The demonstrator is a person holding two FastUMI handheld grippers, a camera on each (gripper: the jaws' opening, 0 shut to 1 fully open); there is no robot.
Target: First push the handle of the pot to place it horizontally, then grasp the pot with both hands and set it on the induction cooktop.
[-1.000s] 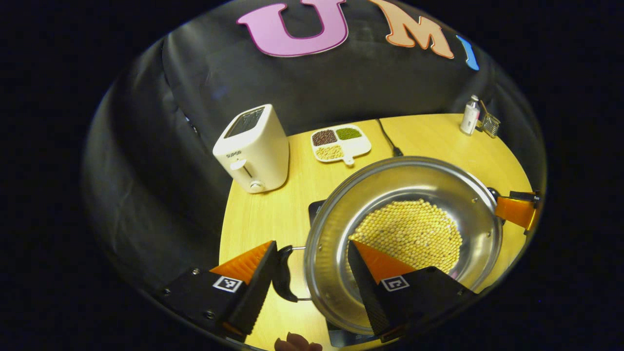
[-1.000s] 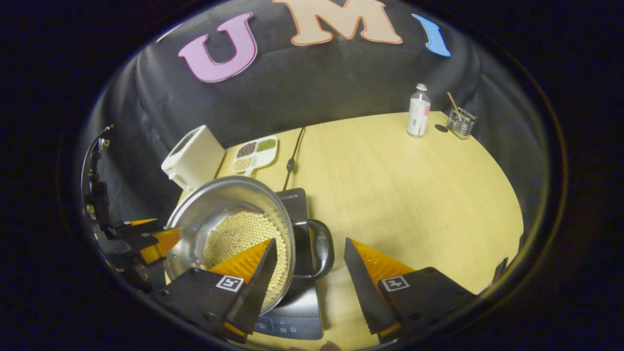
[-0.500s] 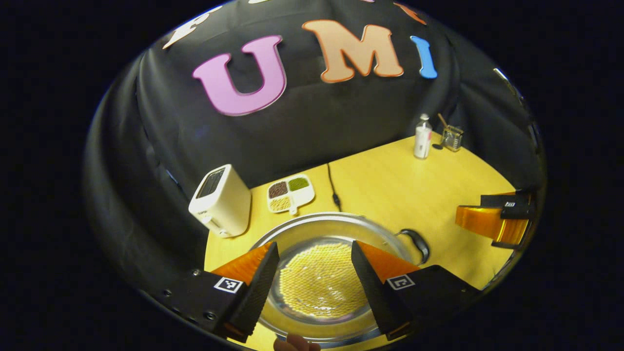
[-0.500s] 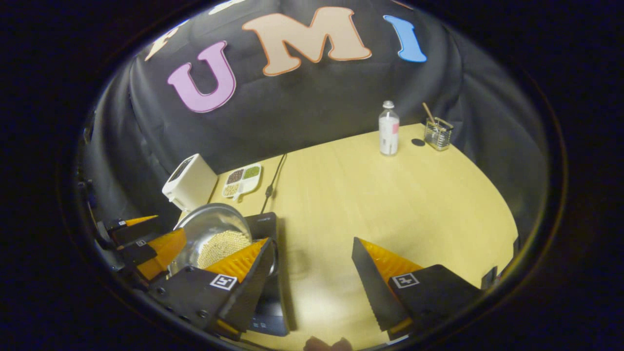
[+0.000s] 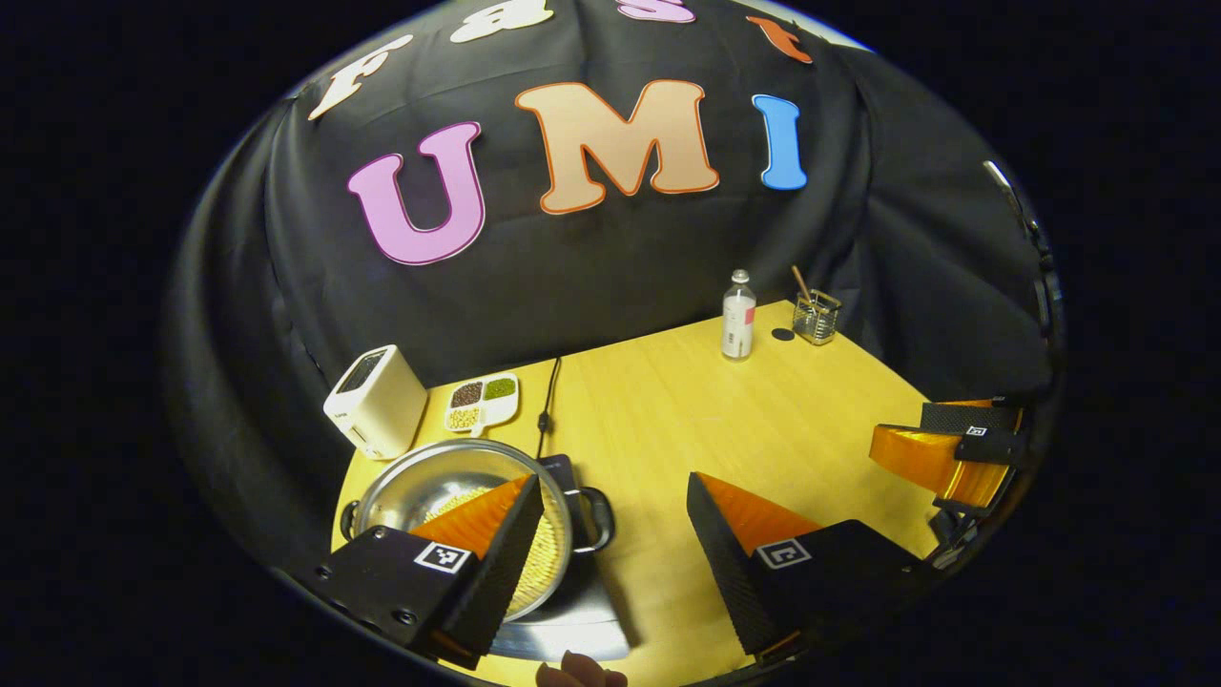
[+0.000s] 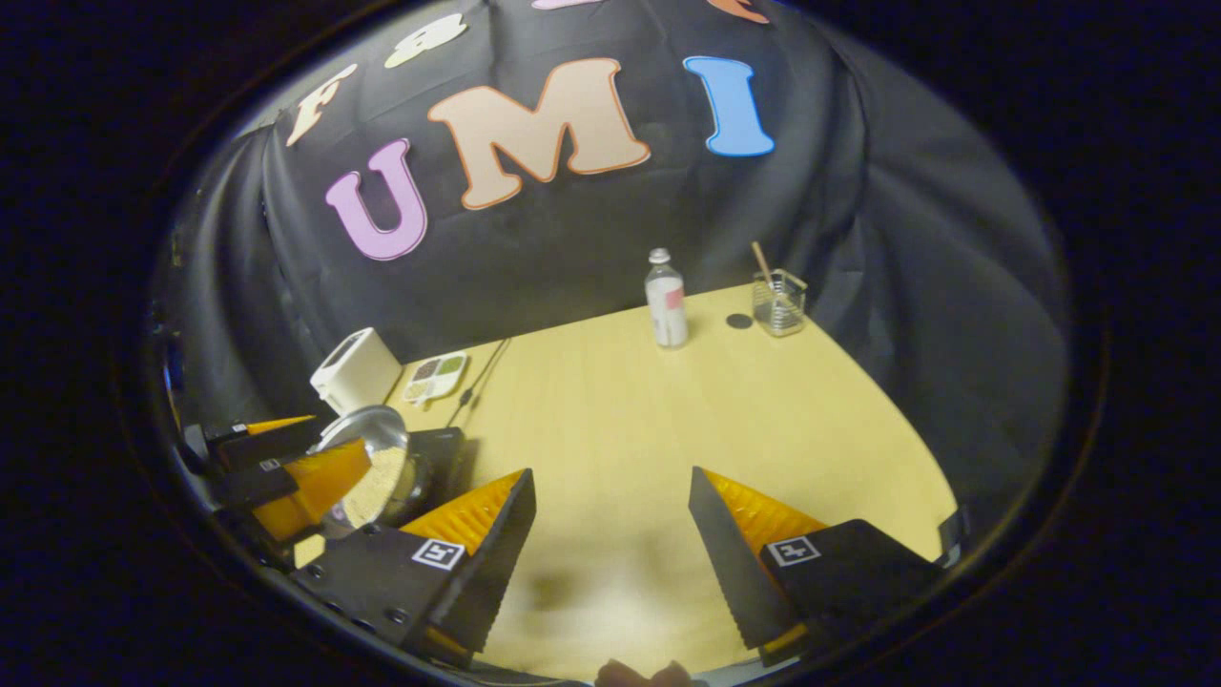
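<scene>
Both hand-held grippers, left [image 5: 610, 534] and right [image 6: 610, 520], stand wide apart and hold nothing as we look along them above the desk [image 5: 725, 429]. We see the pot [image 5: 448, 496] of pale beans sitting on the cooktop [image 5: 572, 611] near the desk's left end, its side handle [image 5: 596, 515] lying level, the toaster [image 5: 374, 401] just behind.

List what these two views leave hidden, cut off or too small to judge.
- Pot: in the left gripper view, its near side hides behind that gripper's own finger.
- Induction cooktop: controls hidden under the pot and blurred.
- Bottle: label too small.
- Divided dish: contents too small in the right gripper view.
</scene>
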